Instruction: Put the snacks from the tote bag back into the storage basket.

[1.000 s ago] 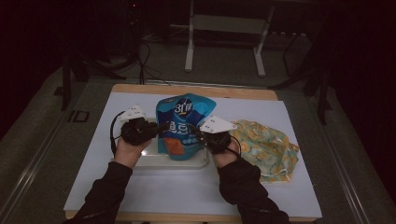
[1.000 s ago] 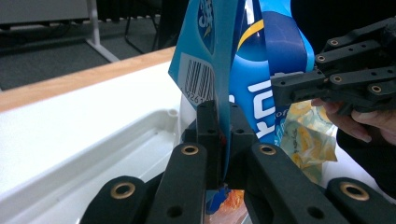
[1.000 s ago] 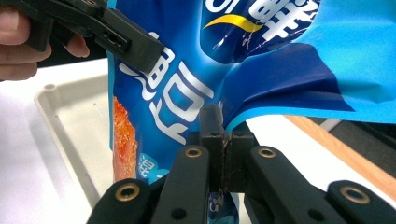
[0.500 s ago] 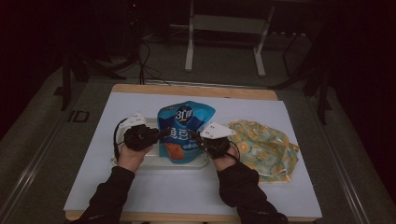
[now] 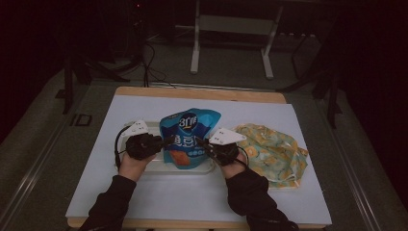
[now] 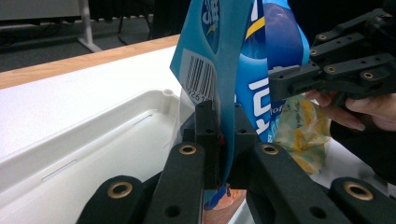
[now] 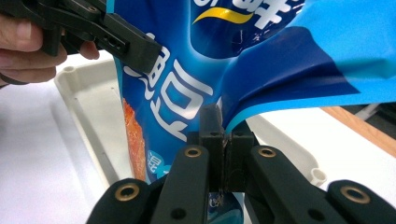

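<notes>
Bag (image 5: 188,137): blue snack pouch, upright over the white tray (image 5: 159,167), held by both side edges.
Left gripper (image 6: 223,140): jaws clamped on the bag's edge near the barcode.
Right gripper (image 7: 225,140): jaws pinched on the opposite edge.
Cloth (image 5: 272,151): yellow patterned, on the table right of the tray.

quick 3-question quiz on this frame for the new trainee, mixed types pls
1. True or false: both grippers are shut on the blue snack bag.
2. What lies to the right of the white tray in the high view? A) a patterned cloth bag B) a metal bowl C) a red cup
3. In the left gripper view, what is printed on the bag edge just above the left gripper?

Key: 1 true: the left and the right gripper each pinch an edge. 2 A. 3 a barcode.
</notes>
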Available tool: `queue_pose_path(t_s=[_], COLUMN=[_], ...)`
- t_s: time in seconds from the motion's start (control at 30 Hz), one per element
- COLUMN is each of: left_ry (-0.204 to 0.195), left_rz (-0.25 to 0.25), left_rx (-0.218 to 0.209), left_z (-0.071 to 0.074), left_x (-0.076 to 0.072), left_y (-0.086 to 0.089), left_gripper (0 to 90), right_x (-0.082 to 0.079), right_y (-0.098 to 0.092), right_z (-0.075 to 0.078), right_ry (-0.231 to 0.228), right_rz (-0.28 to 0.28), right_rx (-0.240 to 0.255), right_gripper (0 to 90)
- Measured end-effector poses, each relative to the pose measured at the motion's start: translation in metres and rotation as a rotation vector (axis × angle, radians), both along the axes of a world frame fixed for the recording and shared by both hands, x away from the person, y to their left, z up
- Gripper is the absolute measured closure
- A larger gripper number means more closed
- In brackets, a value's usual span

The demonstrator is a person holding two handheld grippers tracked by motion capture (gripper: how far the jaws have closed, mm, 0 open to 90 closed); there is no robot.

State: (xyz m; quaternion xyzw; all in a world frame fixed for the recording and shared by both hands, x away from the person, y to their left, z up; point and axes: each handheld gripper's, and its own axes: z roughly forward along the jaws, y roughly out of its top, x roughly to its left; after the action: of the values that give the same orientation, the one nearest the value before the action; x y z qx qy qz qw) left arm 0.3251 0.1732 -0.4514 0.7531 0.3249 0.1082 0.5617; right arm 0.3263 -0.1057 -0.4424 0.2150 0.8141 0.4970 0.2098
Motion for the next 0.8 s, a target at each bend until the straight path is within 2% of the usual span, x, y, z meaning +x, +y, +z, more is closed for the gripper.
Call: queue_pose_path(t_s=[0.23, 0.4, 0.47, 0.5, 0.57, 0.67, 0.8], left_ry=[-0.004, -0.005, -0.01, -0.003, -0.008, 0.007, 0.012], left_rz=[-0.009, -0.005, -0.006, -0.008, 0.002, -0.003, 0.003], left_rx=[0.003, -0.011, -0.01, -0.022, -0.02, -0.034, -0.025], left_z=[0.0, -0.001, -0.001, -0.002, -0.001, 0.0, 0.0], left_x=[-0.001, -0.002, -0.003, -0.003, -0.004, -0.005, -0.006], left_y=[0.0, 0.002, 0.002, 0.002, 0.001, 0.003, 0.004], left_gripper=[86.7, 82.2, 79.1, 70.7, 68.0, 58.7, 55.6], right_x=[-0.001, 0.001, 0.001, 0.001, 0.001, 0.003, 0.005], right_y=[-0.003, -0.005, -0.005, -0.005, -0.006, -0.009, -0.012], right_z=[0.0, 0.002, 0.003, 0.004, 0.004, 0.004, 0.004], right_ry=[-0.001, 0.018, 0.02, 0.02, 0.024, 0.048, 0.051], right_rz=[0.013, 0.02, 0.024, 0.025, 0.023, 0.019, 0.022], right_rx=[0.001, 0.019, 0.018, 0.018, 0.02, 0.034, 0.037], right_gripper=[88.5, 84.0, 81.1, 78.0, 77.2, 67.8, 61.1])
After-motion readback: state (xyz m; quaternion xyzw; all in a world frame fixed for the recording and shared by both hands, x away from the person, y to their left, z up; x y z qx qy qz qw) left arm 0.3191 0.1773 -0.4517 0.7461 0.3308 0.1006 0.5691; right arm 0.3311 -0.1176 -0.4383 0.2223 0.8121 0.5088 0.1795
